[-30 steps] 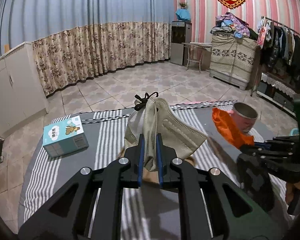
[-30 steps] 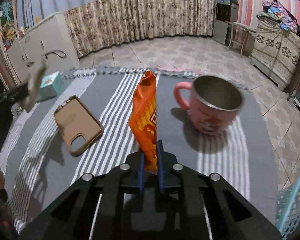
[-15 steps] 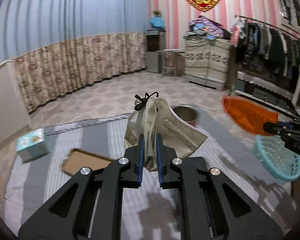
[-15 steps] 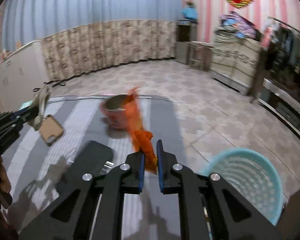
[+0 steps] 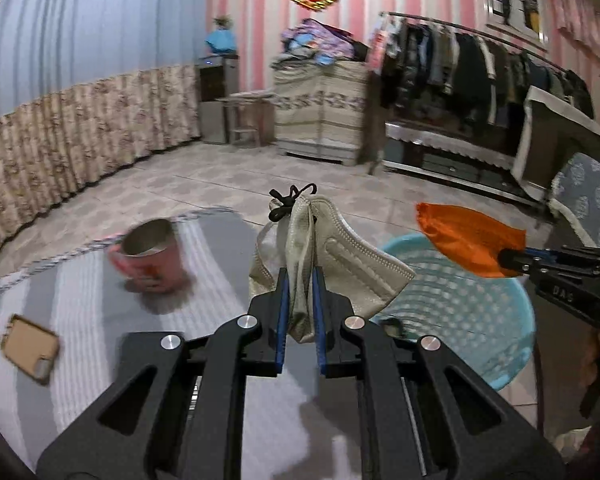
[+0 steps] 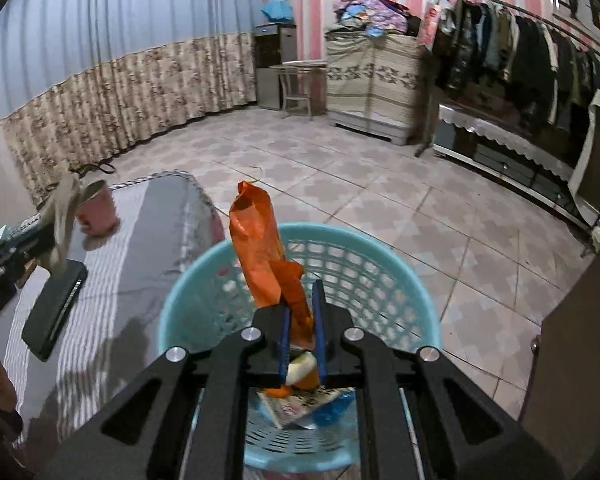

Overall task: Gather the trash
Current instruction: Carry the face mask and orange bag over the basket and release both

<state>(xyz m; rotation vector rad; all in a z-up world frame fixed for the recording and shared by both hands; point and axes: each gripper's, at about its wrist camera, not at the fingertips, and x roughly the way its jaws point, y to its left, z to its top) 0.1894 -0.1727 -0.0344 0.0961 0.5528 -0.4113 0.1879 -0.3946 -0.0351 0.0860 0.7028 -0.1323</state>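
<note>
My left gripper (image 5: 299, 300) is clamped tight on a crumpled beige fabric face mask (image 5: 328, 256), its black ear loops (image 5: 290, 196) knotted at the top, and the mask stands up between the blue-lined pads. Over on my right, the right gripper (image 6: 299, 320) pinches a crinkled orange plastic snack wrapper (image 6: 260, 248), squeezed at its lower end, the rest poking upward and leaning a little left. Directly under that wrapper sits the round light-blue perforated plastic basket (image 6: 400, 280) on the tiled floor, and through my right camera I can see some scraps already lying in its bottom: a printed paper packet (image 6: 300, 404) and something blue, too hidden behind the jaws to name. From the left camera the basket shows just beyond the mask, with the orange wrapper held above its far rim by the right gripper coming in from the right edge. The mask itself hangs over the edge of the grey and white striped cloth-covered table (image 5: 80, 312), beside the basket and not clearly over it. On that table stand a pink mug with a metal inside (image 5: 150, 256), blurred, and a tan phone case (image 5: 30, 346) lying flat near the left edge. A black slab-shaped device (image 6: 56, 308) lies on the cloth in the right view, just below the left gripper.
</note>
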